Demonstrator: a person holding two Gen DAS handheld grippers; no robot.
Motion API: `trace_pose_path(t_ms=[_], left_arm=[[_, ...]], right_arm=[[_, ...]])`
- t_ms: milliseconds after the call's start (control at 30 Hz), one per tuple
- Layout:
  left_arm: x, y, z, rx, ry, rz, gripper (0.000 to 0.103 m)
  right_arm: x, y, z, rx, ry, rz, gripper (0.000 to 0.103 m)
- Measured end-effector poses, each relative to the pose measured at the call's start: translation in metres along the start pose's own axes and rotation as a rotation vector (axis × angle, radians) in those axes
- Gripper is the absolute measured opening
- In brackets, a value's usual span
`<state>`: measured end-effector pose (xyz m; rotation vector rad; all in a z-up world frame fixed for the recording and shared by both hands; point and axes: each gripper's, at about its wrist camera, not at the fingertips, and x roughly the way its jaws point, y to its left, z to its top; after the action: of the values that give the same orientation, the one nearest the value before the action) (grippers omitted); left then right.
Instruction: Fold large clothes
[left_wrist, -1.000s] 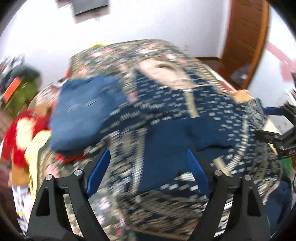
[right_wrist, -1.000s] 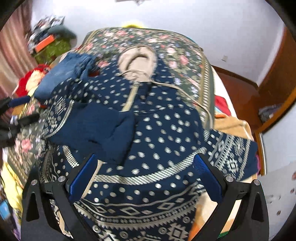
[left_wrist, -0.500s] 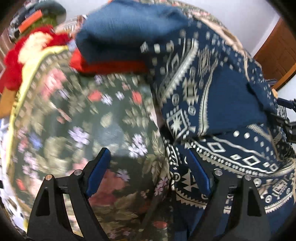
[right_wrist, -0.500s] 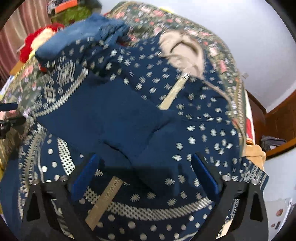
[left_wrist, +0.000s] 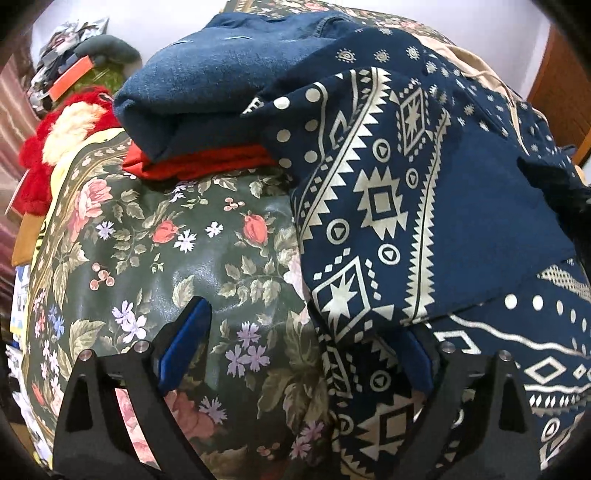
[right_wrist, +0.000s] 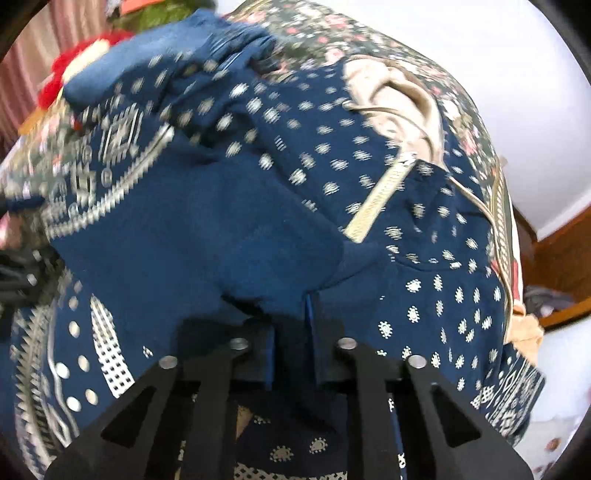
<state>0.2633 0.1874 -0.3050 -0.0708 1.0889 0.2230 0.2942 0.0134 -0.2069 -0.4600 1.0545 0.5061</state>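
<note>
Right gripper (right_wrist: 291, 354) pinches the hoodie's (right_wrist: 424, 266) plain cuff at twelve o'clock; left gripper (left_wrist: 299, 354), open, straddles its hem.

Garment: we record one large navy hooded jacket (right_wrist: 436, 266) with a cream geometric and dotted print.
Pose: it lies spread front-up across the floral bedspread (left_wrist: 155, 258), hood at the far end and hem nearest us.
Hood: its beige lining (right_wrist: 399, 99) faces up; a drawcord trails down from it on the right.
Zip: we note a cream zip (right_wrist: 380, 195) running down the chest from the collar.
Left sleeve: the patterned left sleeve (left_wrist: 373, 192) is folded inward over the body, its plain navy cuff (right_wrist: 207, 240) resting on the chest.
Left edge: it drapes down onto the bedspread in the left wrist view.
</note>
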Motion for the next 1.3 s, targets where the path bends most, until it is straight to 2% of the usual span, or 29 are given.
trace_pose_path(t_ms=[67,167,233,400,667,833,1033,1167,1300], left_arm=[[0.002,-0.004,0.002,-0.012,0.000,0.004,0.093],[0.002,0.001,0.004,-0.030,0.003,0.013,0.093],[0.003,0.003,0.007,-0.047,0.000,0.025,0.093],[0.003,0.021,0.015,-0.141,-0.026,0.088,0.093],[-0.005,0.041,0.020,-0.231,-0.055,0.131,0.093],[-0.022,0.057,0.011,-0.315,-0.102,0.112,0.093],[-0.017,0.054,0.006,-0.291,-0.084,0.151,0.093],[-0.018,0.049,0.001,-0.310,-0.077,0.142,0.093],[-0.021,0.048,0.001,-0.300,-0.066,0.133,0.093]], right_arm=[[-0.022,-0.019,0.005,0.092,-0.066,0.043,0.009],[-0.064,-0.044,0.013,0.169,-0.187,-0.006,0.009],[-0.095,-0.071,0.017,0.247,-0.266,-0.002,0.008],[-0.137,-0.109,0.005,0.352,-0.366,-0.026,0.008],[-0.099,-0.121,-0.040,0.431,-0.242,0.028,0.008],[-0.073,-0.140,-0.071,0.523,-0.155,0.052,0.009],[-0.055,-0.154,-0.095,0.569,-0.071,0.044,0.010],[-0.052,-0.161,-0.109,0.575,-0.018,0.019,0.018],[-0.054,-0.173,-0.126,0.610,0.037,0.012,0.035]])
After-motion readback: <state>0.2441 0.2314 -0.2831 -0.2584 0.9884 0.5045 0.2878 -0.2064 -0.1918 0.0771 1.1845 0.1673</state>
